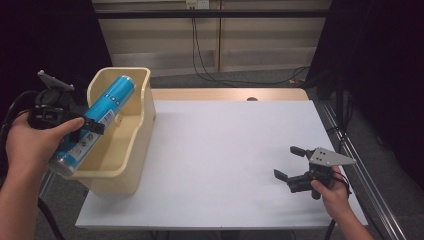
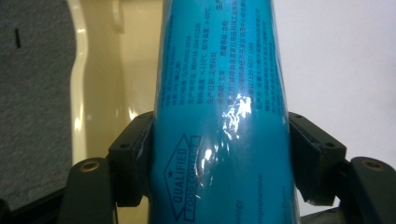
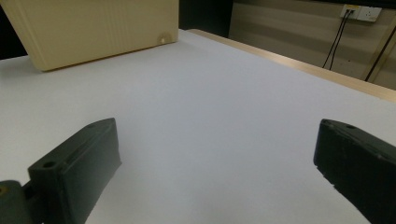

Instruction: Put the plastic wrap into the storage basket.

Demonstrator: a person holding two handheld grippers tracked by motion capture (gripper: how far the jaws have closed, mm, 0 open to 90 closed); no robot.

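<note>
White tabletop (image 1: 215, 150), dark room; L gripper (image 1: 87, 125) fingers clamp blue can (image 1: 95, 122), R gripper (image 1: 290, 162) fingers spread.

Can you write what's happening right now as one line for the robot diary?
left tool: shut on blue tube, tilted over cream bin | right tool: open, holds nothing, over white table

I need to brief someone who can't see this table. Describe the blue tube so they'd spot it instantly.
Start at the white table and go to its left edge, where a cream plastic bin stands. Slanting over the bin's open top is the blue tube, clamped in the left claw. It is the one bright blue thing here, a long glossy cylinder with printed text.
</note>
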